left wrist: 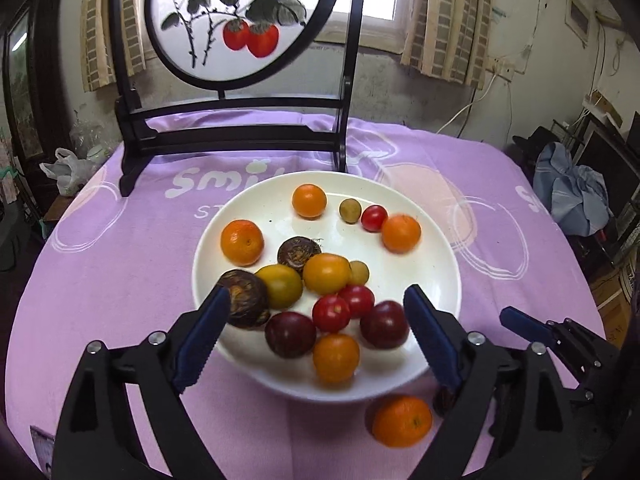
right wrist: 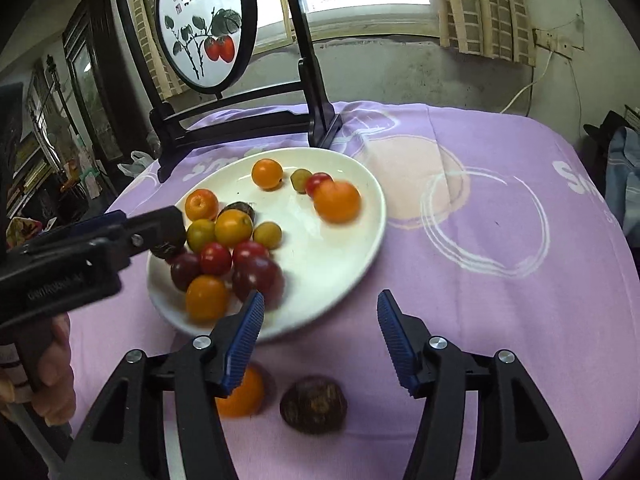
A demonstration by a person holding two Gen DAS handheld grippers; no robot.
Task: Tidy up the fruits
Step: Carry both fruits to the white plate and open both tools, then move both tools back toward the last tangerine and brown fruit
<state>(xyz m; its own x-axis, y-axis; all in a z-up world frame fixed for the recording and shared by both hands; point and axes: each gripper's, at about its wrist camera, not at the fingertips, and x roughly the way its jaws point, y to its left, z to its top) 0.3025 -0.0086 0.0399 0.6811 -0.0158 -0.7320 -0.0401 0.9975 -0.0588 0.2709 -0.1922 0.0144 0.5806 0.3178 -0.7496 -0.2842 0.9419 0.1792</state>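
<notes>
With both grippers, left (left wrist: 316,336) and right (right wrist: 320,340), wide and empty, we judge the near orange (right wrist: 240,394) and chestnut (right wrist: 313,404) go next onto the plate (right wrist: 352,240).

– What colours sit on the round white ceramic plate (left wrist: 432,264)?

– Orange tangerines (left wrist: 242,242), red cherry tomatoes (left wrist: 331,313), dark purple plums (left wrist: 291,334), small olive-green fruits (left wrist: 350,211) and brown, streaked water chestnuts (left wrist: 298,254).

– And off the plate?

– One orange tangerine on the cloth (left wrist: 402,421) and one brown chestnut on the cloth (right wrist: 313,404), both at the near edge of the lilac tablecloth (right wrist: 500,320), which bears white ring outlines, pale pink discs and white lettering.
</notes>
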